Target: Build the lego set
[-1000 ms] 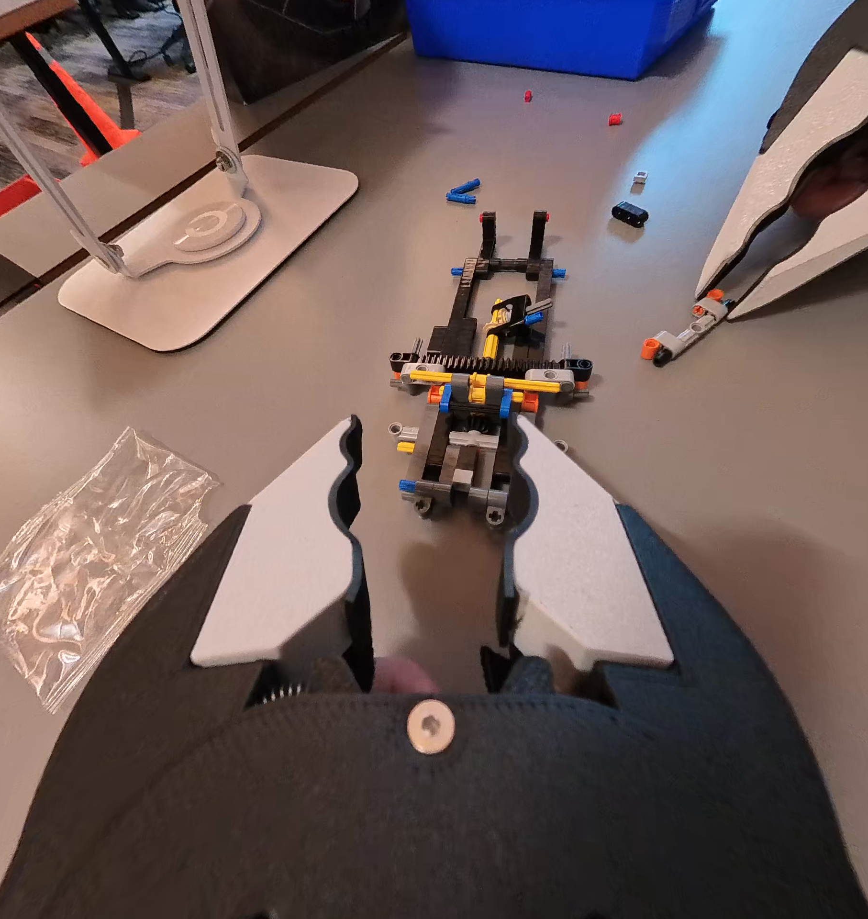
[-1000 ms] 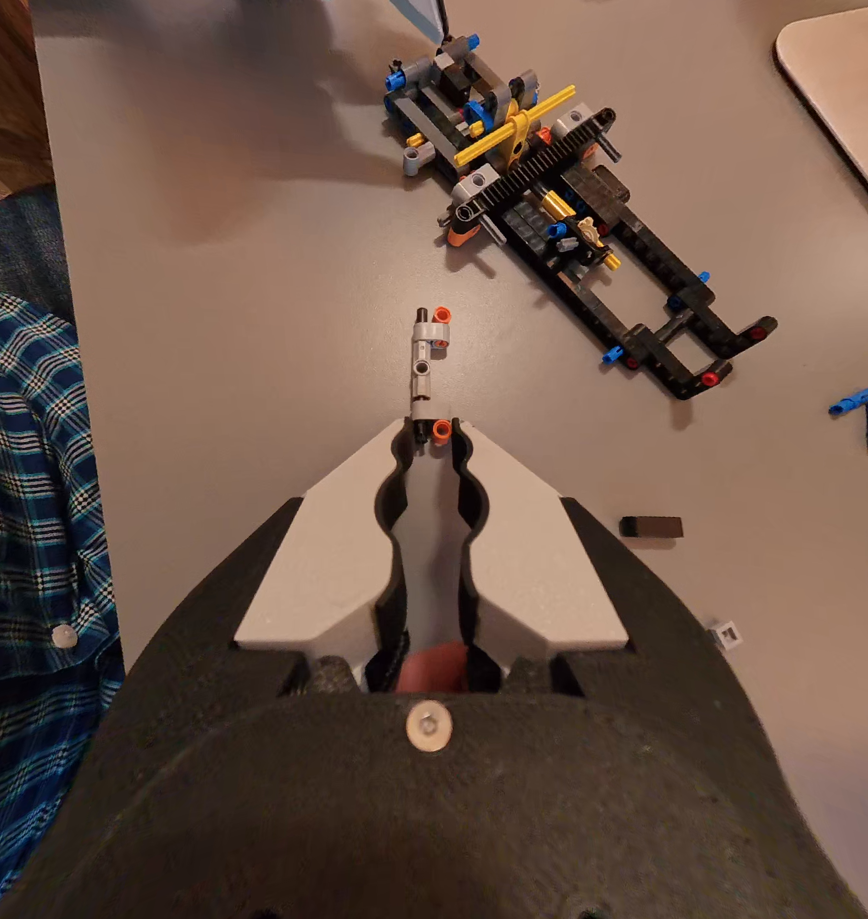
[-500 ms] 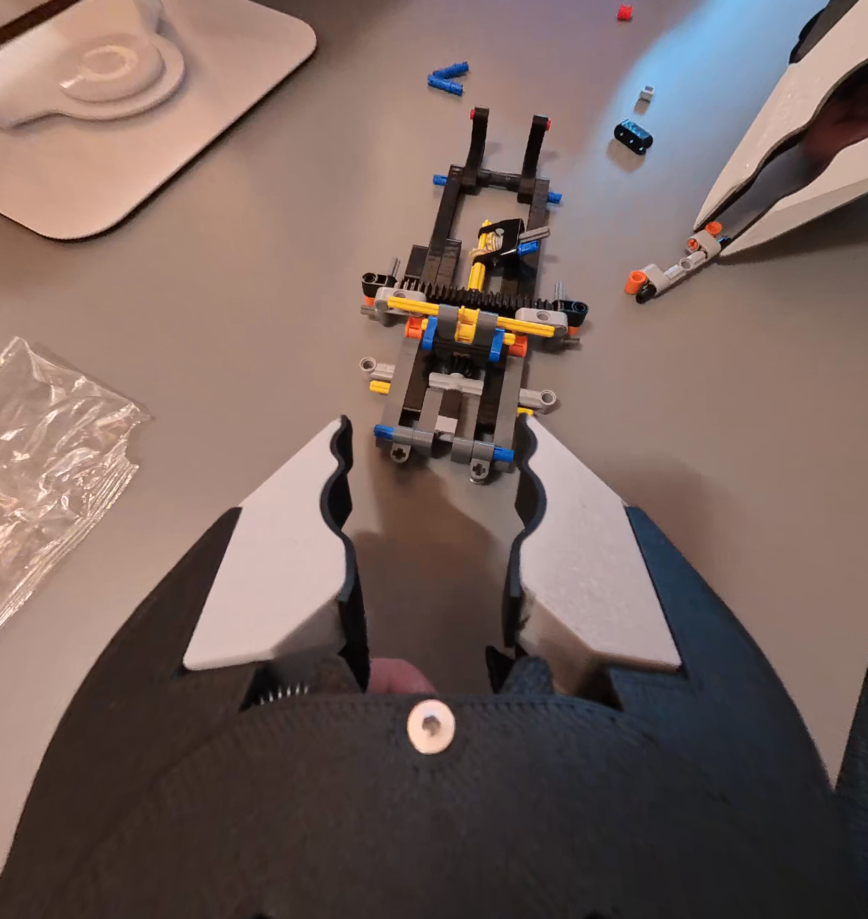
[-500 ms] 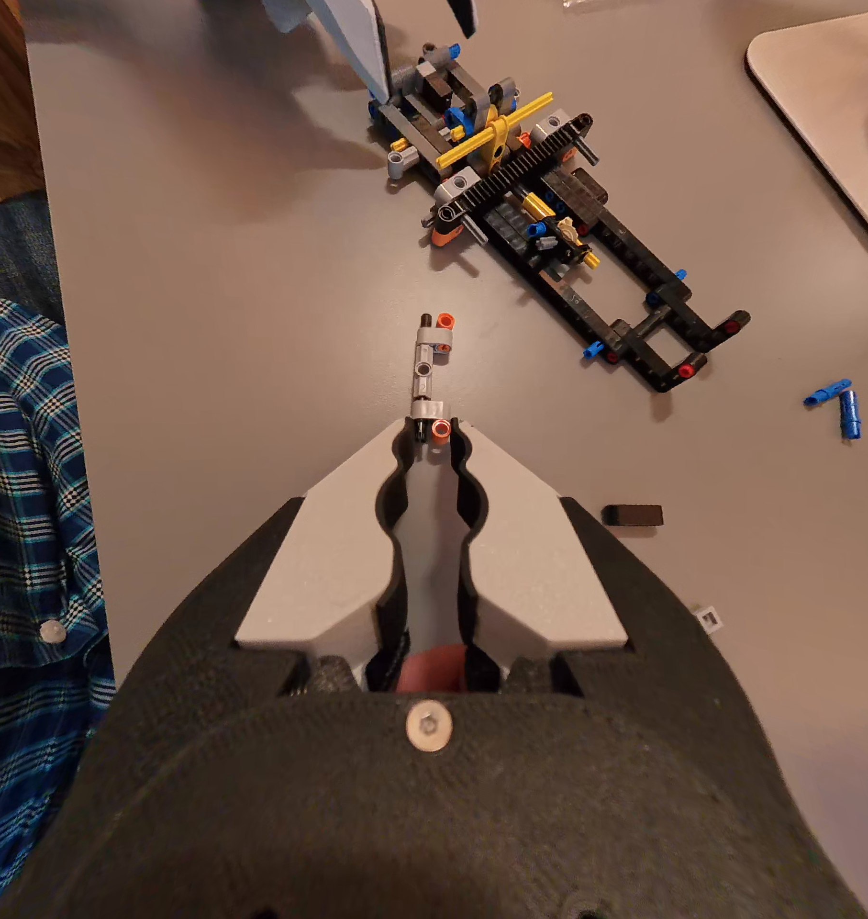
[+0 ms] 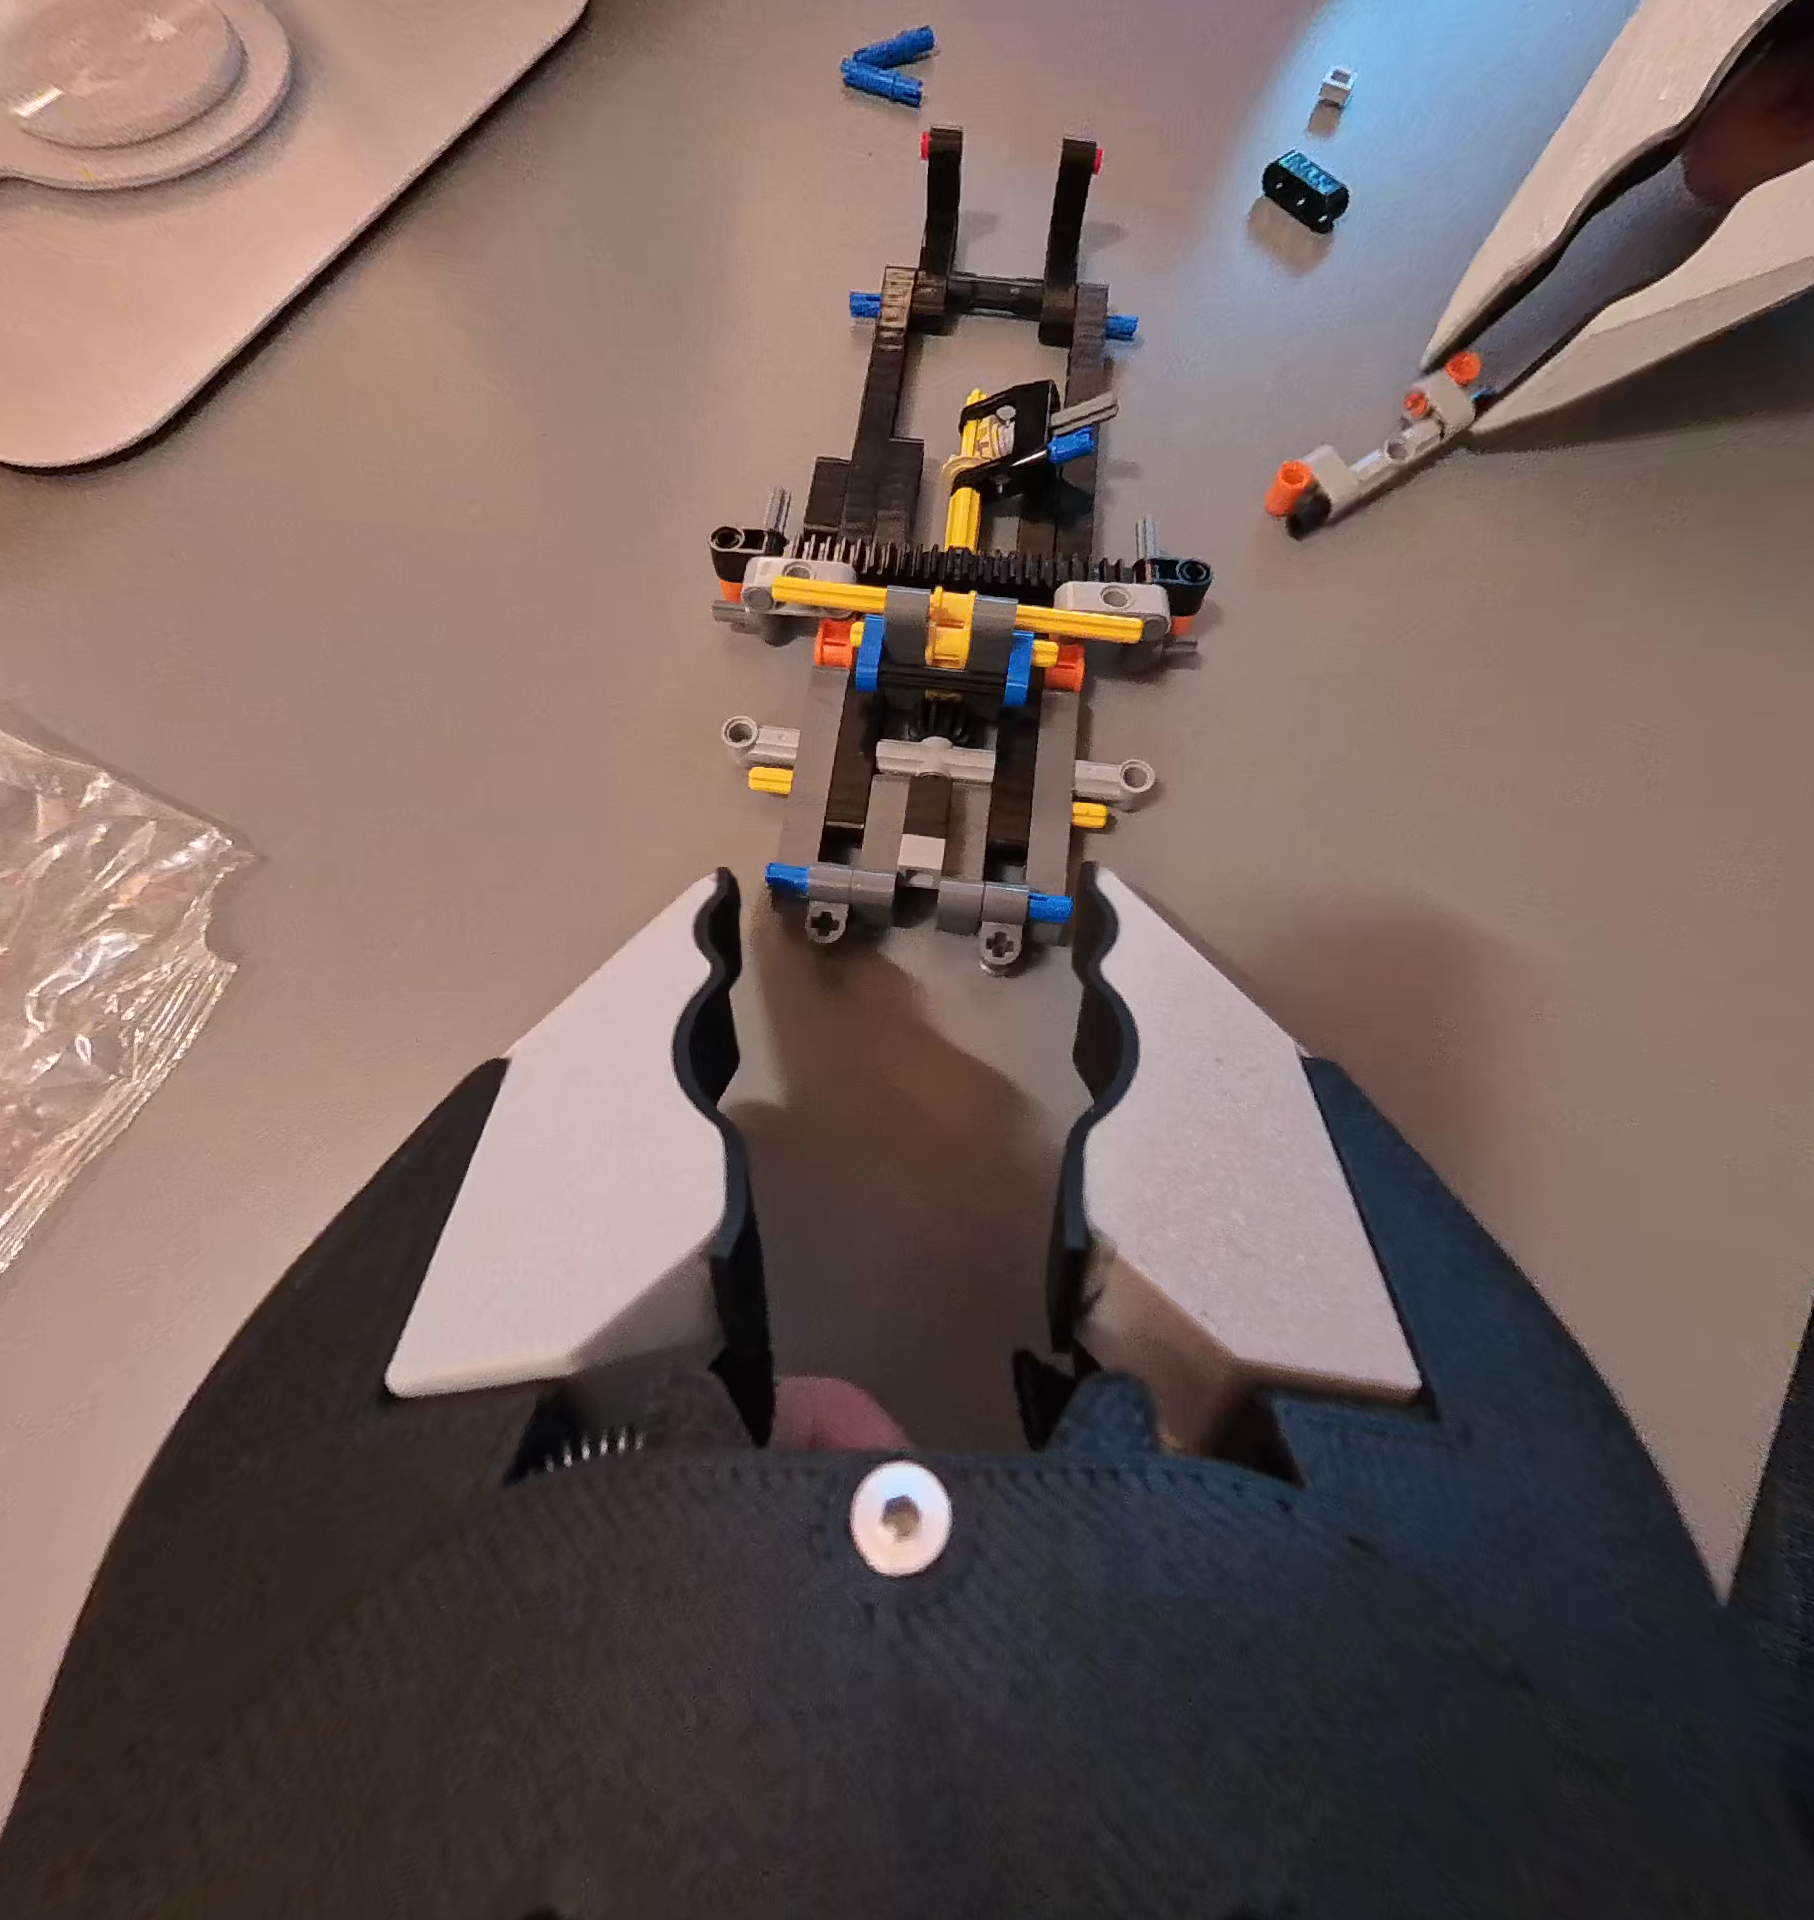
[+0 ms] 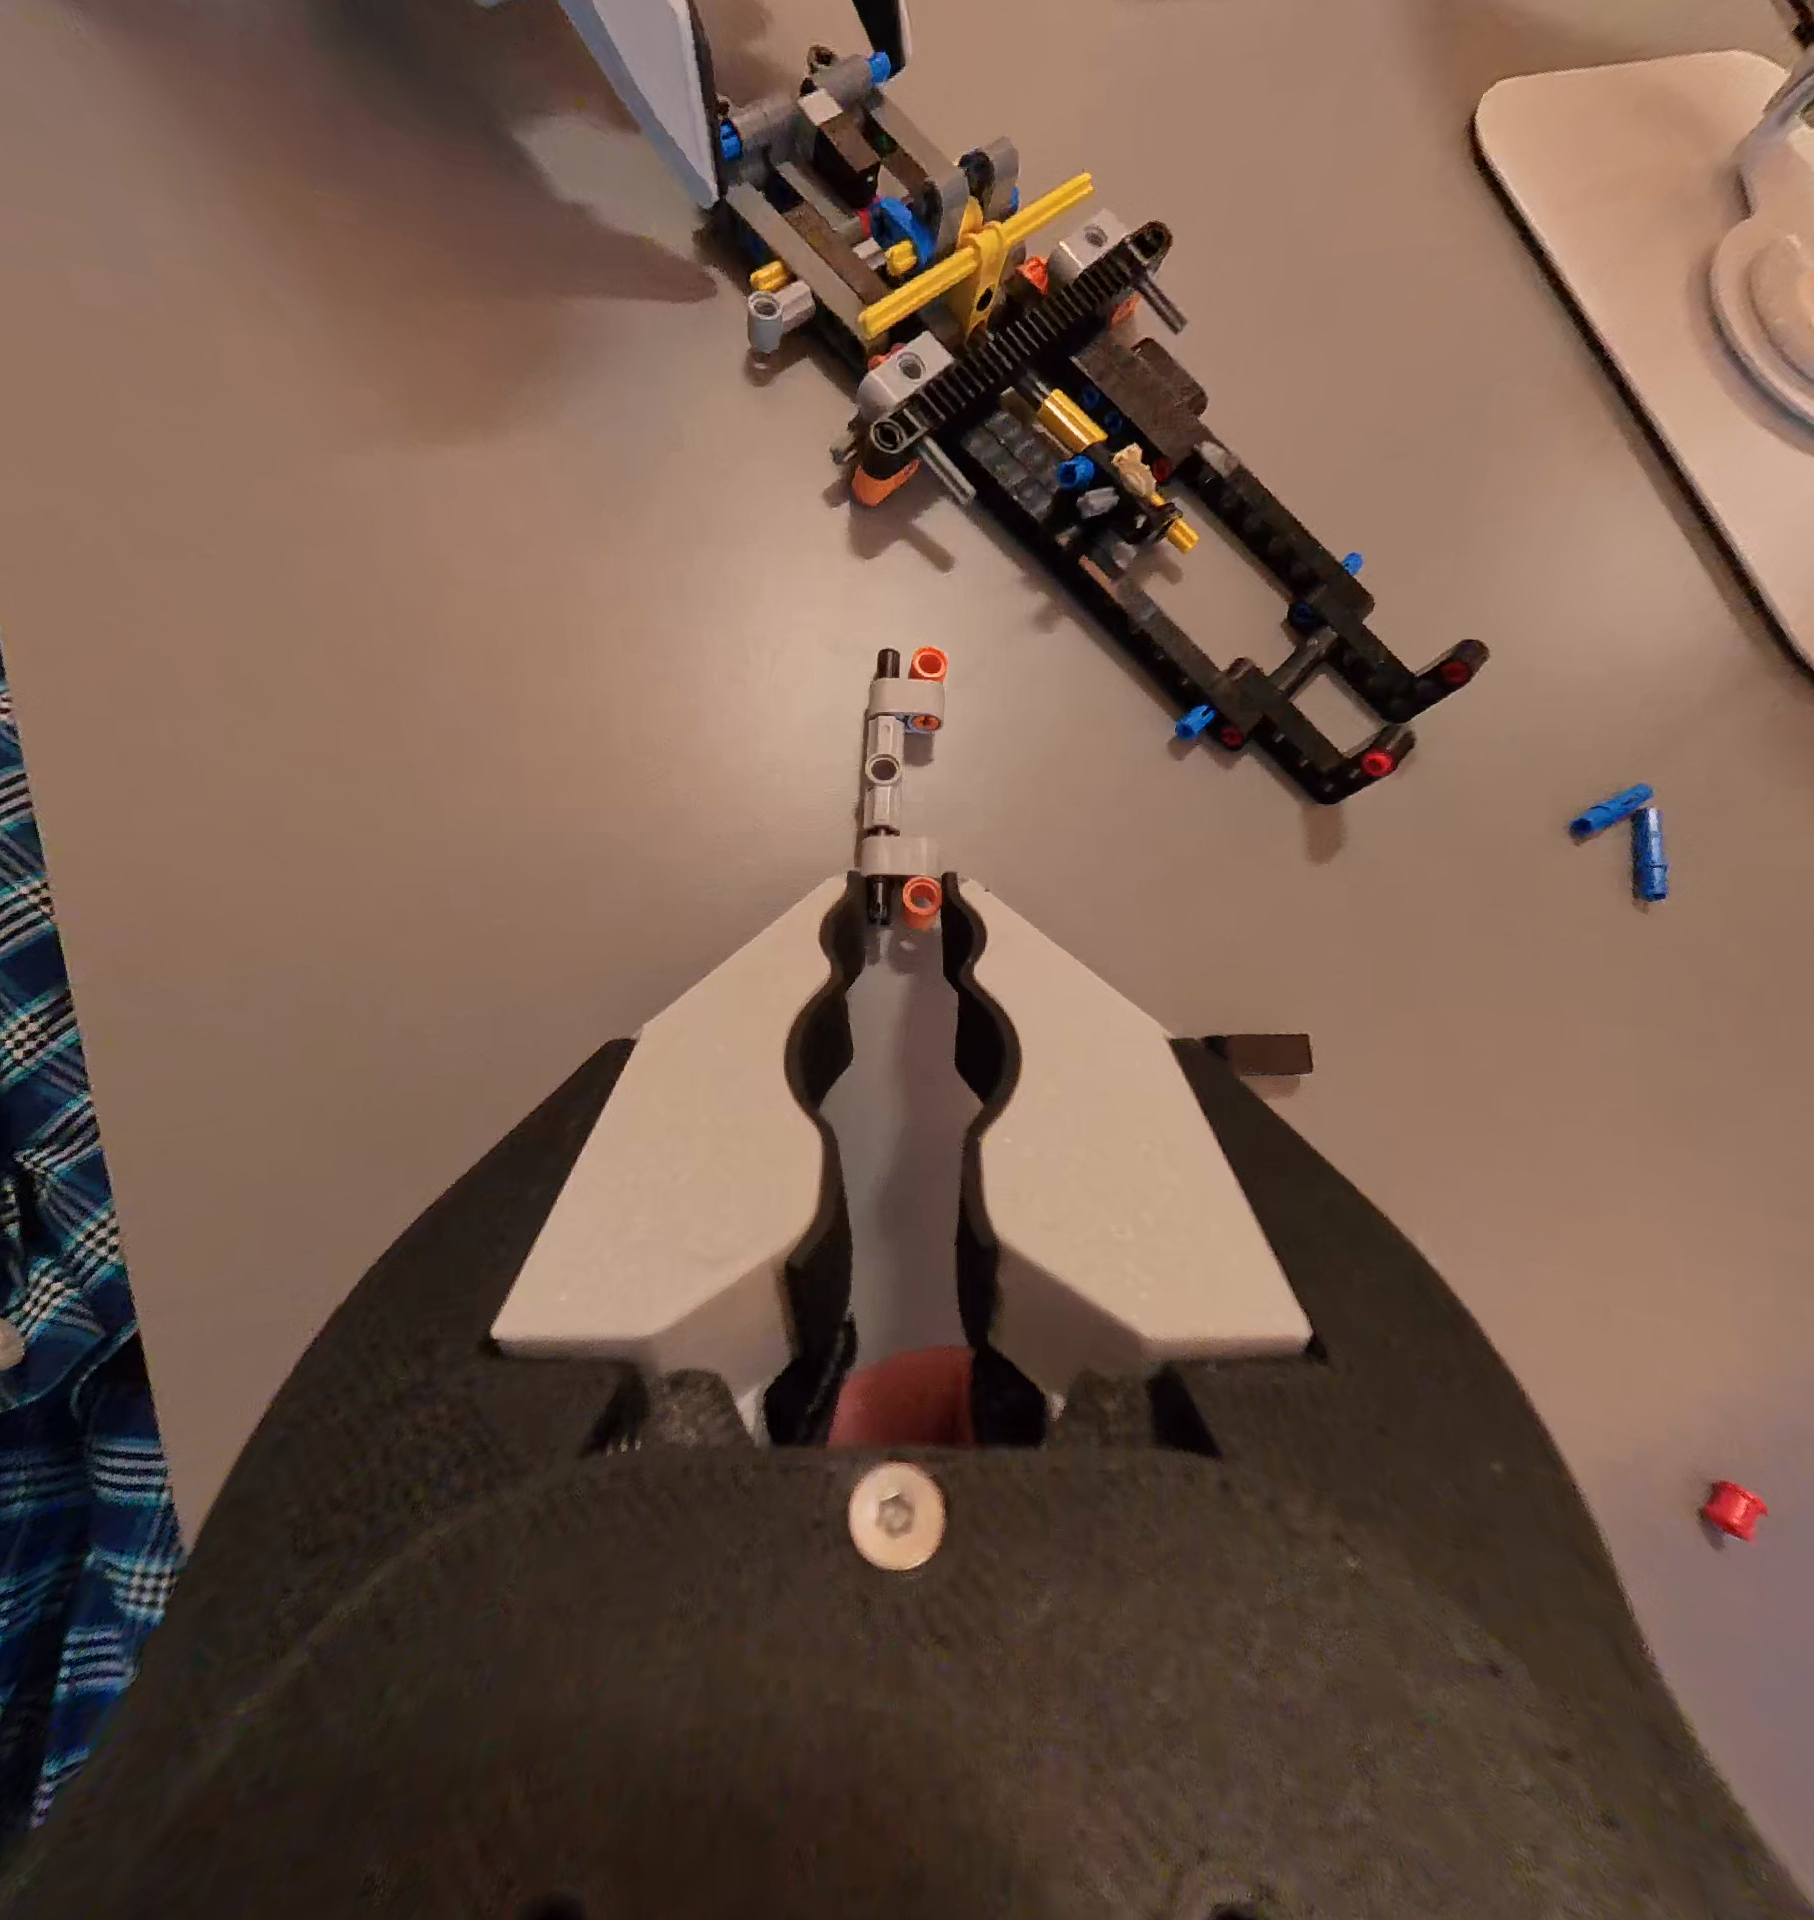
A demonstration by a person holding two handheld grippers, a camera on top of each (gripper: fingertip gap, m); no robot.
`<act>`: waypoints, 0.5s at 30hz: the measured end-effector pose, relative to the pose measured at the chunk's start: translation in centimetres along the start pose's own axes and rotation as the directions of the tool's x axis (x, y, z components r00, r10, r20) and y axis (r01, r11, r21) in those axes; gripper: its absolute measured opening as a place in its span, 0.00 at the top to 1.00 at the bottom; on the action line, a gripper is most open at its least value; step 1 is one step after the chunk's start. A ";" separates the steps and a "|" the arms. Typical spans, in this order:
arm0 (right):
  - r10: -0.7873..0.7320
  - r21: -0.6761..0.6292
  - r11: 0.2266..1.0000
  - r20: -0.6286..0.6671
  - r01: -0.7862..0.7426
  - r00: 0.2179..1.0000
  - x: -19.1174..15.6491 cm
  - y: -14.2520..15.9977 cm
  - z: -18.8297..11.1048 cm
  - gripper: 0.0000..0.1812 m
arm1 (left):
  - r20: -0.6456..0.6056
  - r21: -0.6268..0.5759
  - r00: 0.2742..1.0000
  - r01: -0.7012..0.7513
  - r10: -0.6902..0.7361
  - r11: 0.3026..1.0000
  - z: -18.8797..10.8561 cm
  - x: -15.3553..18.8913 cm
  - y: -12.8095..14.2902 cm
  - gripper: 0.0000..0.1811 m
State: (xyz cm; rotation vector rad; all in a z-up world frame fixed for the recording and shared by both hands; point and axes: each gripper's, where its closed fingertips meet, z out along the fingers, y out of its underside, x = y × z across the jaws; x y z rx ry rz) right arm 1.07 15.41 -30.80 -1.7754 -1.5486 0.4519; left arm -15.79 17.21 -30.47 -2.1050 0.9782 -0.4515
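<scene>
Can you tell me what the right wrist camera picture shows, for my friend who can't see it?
The right gripper is shut on the near end of a small grey lego piece with orange pins, low over a grey table. Farther off lies the long black and yellow lego frame, with the left gripper at its far end, two loose blue pins to its right.

Warm soft light; wide-angle edge distortion

Your left gripper (image 5: 908,914) stands just before the near end of the chassis (image 5: 944,582) on the table (image 5: 467,623). To its right lies the small axle piece (image 6: 898,774), its near end between your right gripper (image 6: 908,899) fingertips. The plastic bag (image 5: 61,966) lies far left.
</scene>
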 end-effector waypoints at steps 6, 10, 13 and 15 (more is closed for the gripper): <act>-0.036 0.050 0.998 -0.088 0.040 0.995 1.2 -1.3 -0.9 0.94 | 0.051 0.042 0.999 -0.019 0.017 0.999 -0.3 -0.7 -0.8 0.64; -0.062 0.099 0.992 -0.158 0.078 0.986 1.8 -2.7 -1.7 0.94 | 0.111 0.129 0.993 -0.049 0.035 0.990 -1.5 -1.0 -3.2 0.64; -0.080 0.169 0.979 -0.192 0.113 0.978 1.6 -4.3 -2.4 0.94 | 0.086 0.225 0.996 -0.052 0.034 0.973 -2.4 0.4 -5.8 0.68; -0.098 0.206 0.968 -0.221 0.145 0.970 1.5 -5.3 -2.8 0.94 | 0.009 0.277 1.000 -0.023 0.021 0.961 -2.2 2.3 -7.3 0.71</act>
